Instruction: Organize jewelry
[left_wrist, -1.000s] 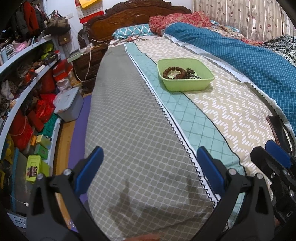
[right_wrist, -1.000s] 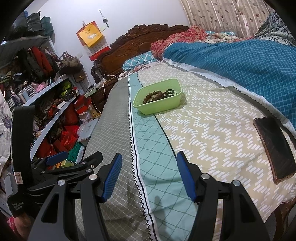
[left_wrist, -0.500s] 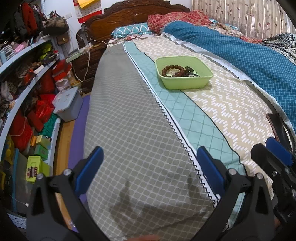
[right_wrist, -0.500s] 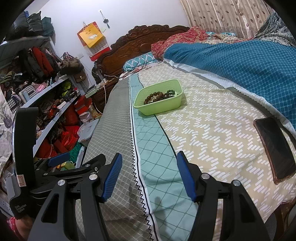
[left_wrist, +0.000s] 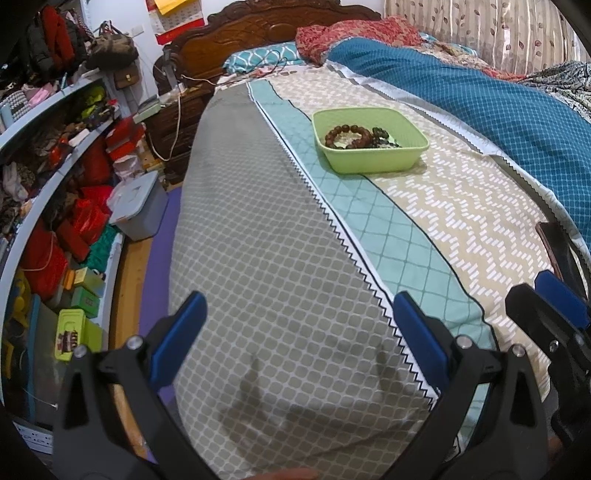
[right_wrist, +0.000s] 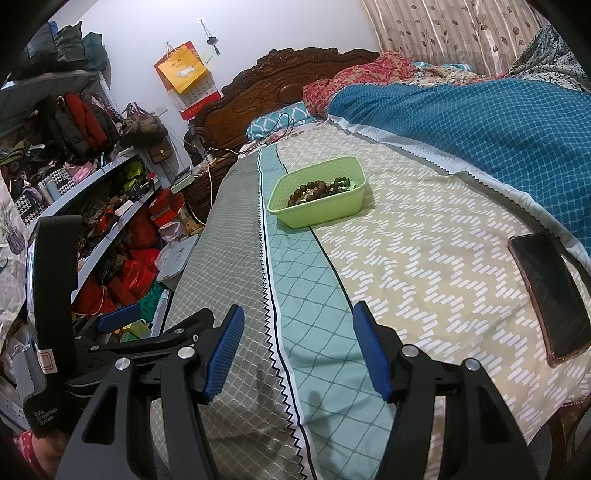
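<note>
A light green plastic tray sits on the bed in the middle distance; it also shows in the right wrist view. Inside lie a brown wooden bead bracelet and a darker green bead strand; the right wrist view shows the brown beads and the dark beads. My left gripper is open and empty, low over the grey part of the bedspread. My right gripper is open and empty near the foot of the bed. Both are far from the tray.
A dark phone lies on the bedspread at the right. A blue quilt covers the bed's far right side. Cluttered shelves and a grey storage box stand left of the bed. A carved headboard is at the far end.
Both views have shifted slightly, with the tray a little higher and farther in the left wrist view. Both grippers stay open and empty.
</note>
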